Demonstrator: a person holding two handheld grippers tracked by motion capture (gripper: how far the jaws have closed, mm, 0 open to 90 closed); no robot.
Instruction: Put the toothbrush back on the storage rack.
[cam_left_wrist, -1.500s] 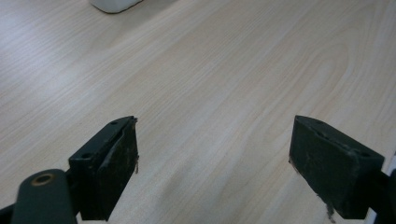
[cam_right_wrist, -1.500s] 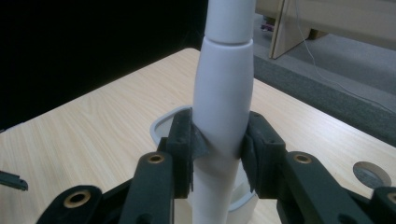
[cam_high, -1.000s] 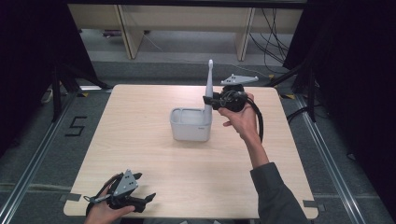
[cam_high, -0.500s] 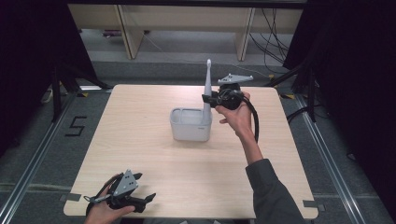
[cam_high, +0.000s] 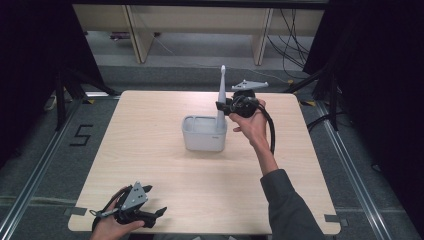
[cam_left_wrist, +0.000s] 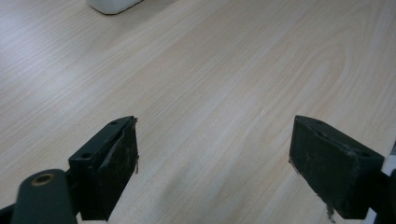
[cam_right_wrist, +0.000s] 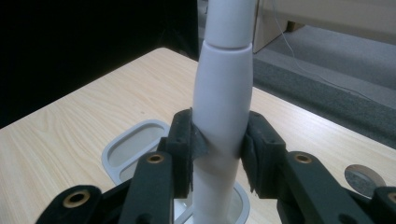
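toothbrush (cam_high: 221, 95): white
holder (cam_high: 204, 134): light grey
table (cam_high: 150, 150): pale wood with fine lines
right gripper (cam_high: 223, 108): black, grey plate on top
left gripper (cam_high: 159, 215): black, grey plate on top
sleeve (cam_high: 287, 210): dark grey

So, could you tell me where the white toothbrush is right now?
High view: the toothbrush stands upright in the grey holder at table centre, clamped by the right gripper.

Black tool (cam_high: 221, 107), brass screws, grey sleeve (cam_high: 287, 205)

White toothbrush (cam_high: 221, 95) upright; base in grey holder (cam_high: 203, 134).
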